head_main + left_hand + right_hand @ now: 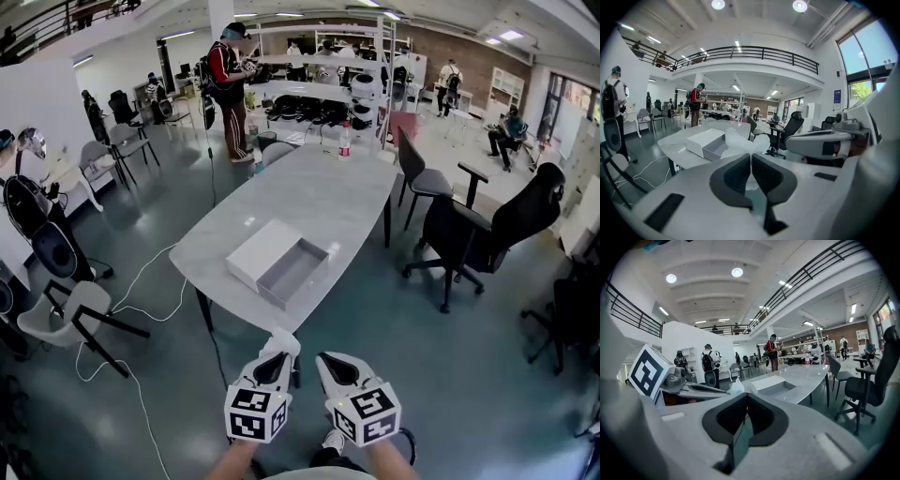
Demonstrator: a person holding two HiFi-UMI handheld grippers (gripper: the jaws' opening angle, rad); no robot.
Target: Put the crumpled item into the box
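Observation:
A crumpled white item sticks out from between the pads of my left gripper, which is shut on it. In the head view the item shows as a white lump at the left gripper tip, below the table's near end. The white box lies on the grey table, its open tray toward the right and its lid part on the left. The box is ahead and left of the held item. My right gripper is beside the left one, shut and empty.
A bottle stands at the table's far end. Black office chairs are right of the table, a white chair and floor cables on its left. A person stands beyond the table.

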